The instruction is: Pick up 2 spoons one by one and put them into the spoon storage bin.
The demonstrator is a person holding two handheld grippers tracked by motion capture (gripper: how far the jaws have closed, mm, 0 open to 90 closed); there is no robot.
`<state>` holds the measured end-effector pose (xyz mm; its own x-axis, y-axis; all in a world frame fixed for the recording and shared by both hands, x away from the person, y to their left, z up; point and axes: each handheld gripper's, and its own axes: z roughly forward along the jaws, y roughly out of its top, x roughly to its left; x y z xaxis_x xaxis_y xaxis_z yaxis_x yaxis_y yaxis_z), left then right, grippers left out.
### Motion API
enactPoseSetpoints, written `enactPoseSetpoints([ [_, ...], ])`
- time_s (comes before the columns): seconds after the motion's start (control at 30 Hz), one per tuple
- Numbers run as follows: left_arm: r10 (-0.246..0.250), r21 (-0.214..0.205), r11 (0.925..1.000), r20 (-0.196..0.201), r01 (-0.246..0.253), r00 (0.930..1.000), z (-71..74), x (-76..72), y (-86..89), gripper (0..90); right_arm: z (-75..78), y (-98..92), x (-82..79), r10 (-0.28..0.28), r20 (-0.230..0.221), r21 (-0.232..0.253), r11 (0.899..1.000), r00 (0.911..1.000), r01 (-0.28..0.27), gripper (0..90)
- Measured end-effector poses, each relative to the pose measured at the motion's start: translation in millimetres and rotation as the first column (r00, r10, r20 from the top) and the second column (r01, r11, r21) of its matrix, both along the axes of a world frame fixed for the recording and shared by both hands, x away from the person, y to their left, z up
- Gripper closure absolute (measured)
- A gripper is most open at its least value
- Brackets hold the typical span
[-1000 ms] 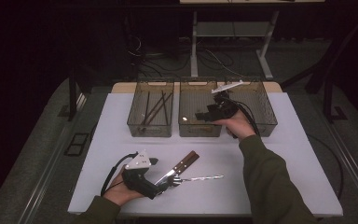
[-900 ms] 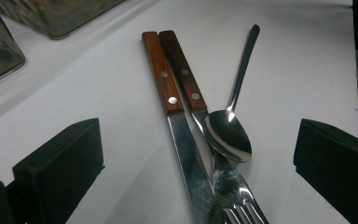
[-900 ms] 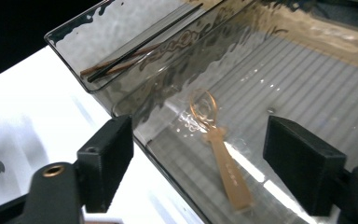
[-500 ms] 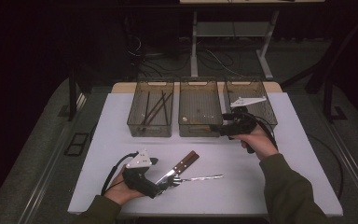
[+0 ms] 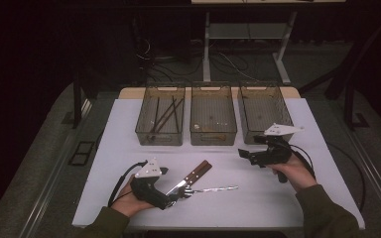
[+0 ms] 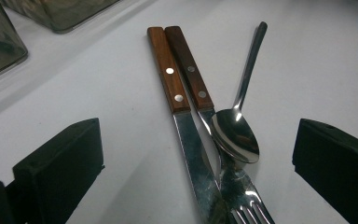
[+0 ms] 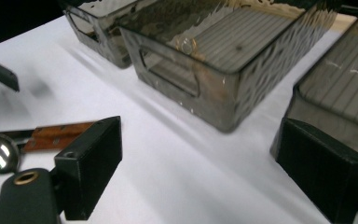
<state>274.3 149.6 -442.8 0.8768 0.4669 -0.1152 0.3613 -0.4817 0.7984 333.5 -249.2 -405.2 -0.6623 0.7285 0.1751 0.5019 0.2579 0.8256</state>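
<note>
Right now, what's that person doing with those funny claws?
A person holds a claw in each hand over a white table. The left claw is open around a knife, fork and spoon lying together. The right claw, open and empty, hovers near three bins.

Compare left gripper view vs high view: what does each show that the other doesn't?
Left gripper view: the steel spoon's bowl lies on the fork, beside the wooden-handled knife; its own jaws stand apart. High view: three clear plastic bins, thin sticks in the leftmost, and the right gripper held by a hand. Both: cutlery on the white table.
</note>
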Motion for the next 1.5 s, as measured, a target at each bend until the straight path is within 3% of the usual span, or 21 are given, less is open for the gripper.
enactPoseSetpoints([
  [0.37, 0.019, 0.002, 0.9998, 0.006, -0.019, 0.9998, 2.2, -0.1, 1.2, 2.2, -19.0, -22.3, -35.1, -0.038, 0.019, -0.005, 0.999, 0.9991, 0.038, 14.6],
  [0.57, 0.026, 0.008, 0.9996, 0.003, -0.026, 0.9997, 3.4, 1.1, 1.2, 5.4, -27.2, -32.9, -52.6, -0.018, 0.007, 0.004, 1.0, 0.9998, 0.018, 14.6],
  [0.73, 0.041, 0.008, 0.9991, 0.008, -0.041, 0.9991, 6.2, 0.9, 2.6, 13.5, -30.2, -34.8, -65.5, 0.008, 0.026, -0.011, 1.0, 0.9996, -0.008, 14.6],
  [0.9, 0.055, 0.014, 0.9984, 0.013, -0.055, 0.9984, 10.4, 1.3, 0.5, 22.7, -33.3, -37.5, -75.9, 0.023, 0.012, -0.027, 0.999, 0.9997, -0.023, 14.6],
  [1.2, 0.004, 0.049, 0.9988, -0.005, -0.003, 1.0, 12.5, 2.4, -14.0, 41.3, -36.1, -30.8, -77.5, 0.051, 0.005, -0.065, 0.997, 0.9987, -0.051, 14.6],
  [1.5, -0.036, 0.105, 0.9936, -0.041, 0.04, 0.9985, 9.5, -0.9, -32.2, 50.4, -38.6, -27.6, -74.9, 0.056, -0.004, -0.08, 0.995, 0.9984, -0.056, 14.6],
])
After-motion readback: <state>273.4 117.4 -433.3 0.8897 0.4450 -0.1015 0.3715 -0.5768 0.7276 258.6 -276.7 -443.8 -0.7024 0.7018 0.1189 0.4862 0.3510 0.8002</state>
